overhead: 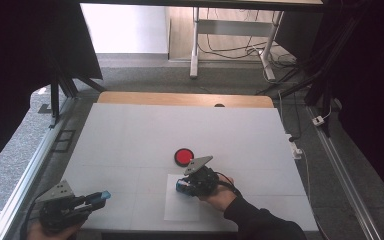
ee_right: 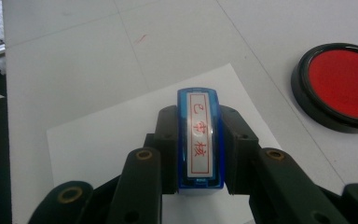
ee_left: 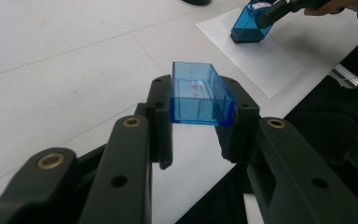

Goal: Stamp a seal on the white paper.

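Left fingers (ee_left: 200, 135) grasping blue cap (ee_left: 198, 95); right fingers (ee_right: 198, 154) grasping stamp (ee_right: 199, 140) over paper (ee_right: 102, 135)

one stamp (ee_right: 199, 144), one cap (ee_left: 198, 95), one ink pad (ee_right: 338, 84), one sheet (overhead: 182, 205)

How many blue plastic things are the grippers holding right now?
2: a blue stamp clamped in the right gripper over the paper sheet, and its blue cap in the left gripper.

overhead forward-down view, two close tool cameras, shared paper sheet (overhead: 181, 202)
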Demonstrator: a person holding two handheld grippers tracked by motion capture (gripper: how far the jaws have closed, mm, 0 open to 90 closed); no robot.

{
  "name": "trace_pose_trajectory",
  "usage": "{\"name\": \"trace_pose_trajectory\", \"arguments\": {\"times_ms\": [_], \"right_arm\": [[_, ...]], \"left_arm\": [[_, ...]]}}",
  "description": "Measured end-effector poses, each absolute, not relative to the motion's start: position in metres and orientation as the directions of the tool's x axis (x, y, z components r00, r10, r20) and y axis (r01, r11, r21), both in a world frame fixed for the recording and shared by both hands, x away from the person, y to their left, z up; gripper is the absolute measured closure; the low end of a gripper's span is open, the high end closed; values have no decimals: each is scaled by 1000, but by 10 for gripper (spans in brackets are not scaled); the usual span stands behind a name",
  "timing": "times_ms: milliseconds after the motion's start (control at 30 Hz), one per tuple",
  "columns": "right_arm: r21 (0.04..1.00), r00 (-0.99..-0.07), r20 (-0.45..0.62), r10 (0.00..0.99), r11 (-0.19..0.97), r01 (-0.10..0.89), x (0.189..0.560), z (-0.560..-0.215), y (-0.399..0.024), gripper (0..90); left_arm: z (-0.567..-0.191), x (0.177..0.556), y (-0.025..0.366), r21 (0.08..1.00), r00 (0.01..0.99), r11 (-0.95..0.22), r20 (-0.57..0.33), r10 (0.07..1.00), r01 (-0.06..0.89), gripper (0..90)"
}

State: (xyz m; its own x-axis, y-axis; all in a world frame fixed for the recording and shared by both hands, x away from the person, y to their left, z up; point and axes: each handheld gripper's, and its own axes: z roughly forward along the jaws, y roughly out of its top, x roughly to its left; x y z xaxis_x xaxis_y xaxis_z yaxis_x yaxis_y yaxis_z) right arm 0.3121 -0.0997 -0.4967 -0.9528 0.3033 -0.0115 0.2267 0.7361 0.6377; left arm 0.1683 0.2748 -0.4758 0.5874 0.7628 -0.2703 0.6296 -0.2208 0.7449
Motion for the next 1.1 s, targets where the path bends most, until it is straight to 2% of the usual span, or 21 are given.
{"name": "trace_pose_trajectory", "arguments": {"times_ms": [267,533,700,1100], "right_arm": [[618,-954,-72,293,764,188,305,-495,-95,720],[640,-949,26,316,723,258,316,-497,-102,719],[629,-951,-7,309,740,236,312,-496,-99,718],[624,-954,-10,298,748,227,313,-494,-98,715]], "left_arm": [[-476,168,275,744,588,-222,-269,763,630,684],[-476,168,275,745,588,-221,-270,762,629,684],[-476,168,275,744,587,-220,-271,763,630,684],[-476,168,276,743,584,-216,-276,763,634,684]]}}
